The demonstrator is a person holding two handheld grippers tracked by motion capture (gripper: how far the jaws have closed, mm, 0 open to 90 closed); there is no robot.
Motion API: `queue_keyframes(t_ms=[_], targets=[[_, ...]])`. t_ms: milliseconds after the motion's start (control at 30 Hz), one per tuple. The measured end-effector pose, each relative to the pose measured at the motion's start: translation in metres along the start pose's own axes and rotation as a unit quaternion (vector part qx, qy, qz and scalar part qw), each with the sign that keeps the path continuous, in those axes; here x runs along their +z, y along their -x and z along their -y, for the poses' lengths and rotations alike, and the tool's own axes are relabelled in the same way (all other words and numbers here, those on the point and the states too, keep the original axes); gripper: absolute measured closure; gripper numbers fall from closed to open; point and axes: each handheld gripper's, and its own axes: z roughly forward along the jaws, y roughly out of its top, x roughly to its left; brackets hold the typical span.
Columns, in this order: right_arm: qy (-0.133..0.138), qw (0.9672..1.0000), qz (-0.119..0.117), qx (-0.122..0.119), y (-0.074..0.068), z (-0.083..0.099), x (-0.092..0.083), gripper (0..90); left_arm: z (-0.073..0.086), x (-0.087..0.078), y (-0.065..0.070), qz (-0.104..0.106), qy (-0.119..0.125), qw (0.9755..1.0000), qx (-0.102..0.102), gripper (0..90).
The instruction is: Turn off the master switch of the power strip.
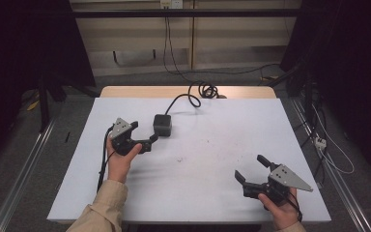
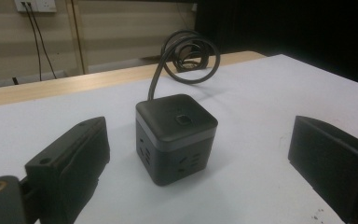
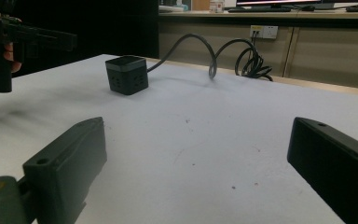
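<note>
The left gripper (image 1: 144,133) has its jaws spread wide, and the dark grey cube-shaped plastic power socket (image 2: 175,136) stands on the white table (image 1: 212,159) just ahead of the gap between them, untouched; its thick grey cable (image 2: 182,58) coils away beyond it. The right gripper (image 1: 252,167) also has its jaws wide apart, holding nothing; the cube sits well off, ahead and to the left of its fingers (image 3: 70,156).

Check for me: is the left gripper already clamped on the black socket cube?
No. In the left gripper view the left gripper stands open, jaws apart and clear of the black socket cube.
</note>
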Motion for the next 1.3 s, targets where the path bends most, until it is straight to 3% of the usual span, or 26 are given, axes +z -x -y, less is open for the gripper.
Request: queue_keyframes(t_ms=[400,767,1233,1300], targets=[[0.001,1.0000,-0.001,0.000,-0.001,-0.001,0.001,4.0,-0.009,0.005,-0.004,-0.005,-0.001,1.0000,0.002,5.0],[0.002,1.0000,0.000,-0.002,0.001,-0.002,0.001,4.0,-0.013,0.015,-0.006,-0.004,-0.002,0.9999,-0.013,5.1],[0.004,1.0000,-0.002,0.000,0.000,-0.002,0.001,4.0,-0.018,0.019,-0.008,0.000,-0.007,1.0000,-0.006,5.1],[0.004,1.0000,-0.003,0.000,0.000,-0.002,0.001,4.0,-0.018,0.018,-0.008,-0.004,-0.006,0.9999,-0.013,5.1]])
